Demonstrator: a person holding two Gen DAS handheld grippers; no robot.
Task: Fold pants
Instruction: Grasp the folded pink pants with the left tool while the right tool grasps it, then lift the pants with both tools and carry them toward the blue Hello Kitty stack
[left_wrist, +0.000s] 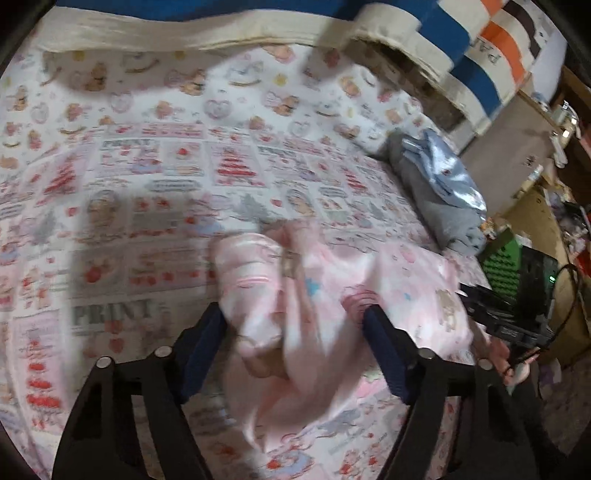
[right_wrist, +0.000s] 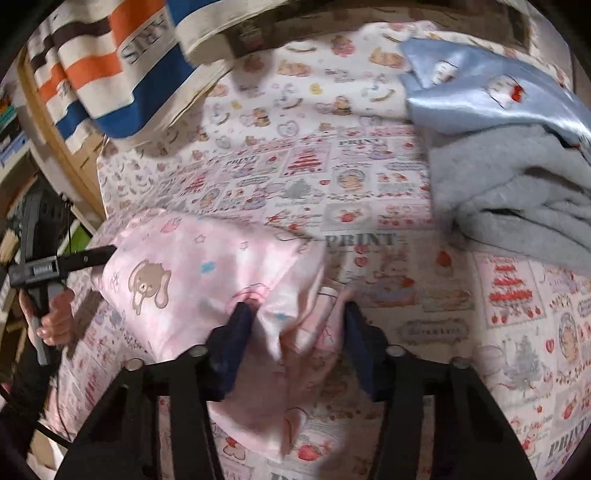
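The pink pants (left_wrist: 306, 295) with a bunny print lie bunched on the patterned bed sheet (left_wrist: 147, 177). My left gripper (left_wrist: 295, 321) is open, and a raised fold of the pink cloth sits between its blue-padded fingers (left_wrist: 207, 332). In the right wrist view the pants (right_wrist: 192, 280) spread to the left, and my right gripper (right_wrist: 299, 317) is open with a hanging edge of the cloth between its fingers (right_wrist: 240, 325). The other gripper (right_wrist: 55, 266) and the hand holding it show at the left edge. Both views are motion-blurred.
A grey and light blue pile of clothes (left_wrist: 436, 192) lies on the bed's right side; it also shows in the right wrist view (right_wrist: 509, 166). A striped blue, orange and cream blanket (right_wrist: 110, 62) hangs at the bed's far edge. Shelves and clutter (left_wrist: 546, 192) stand beside the bed.
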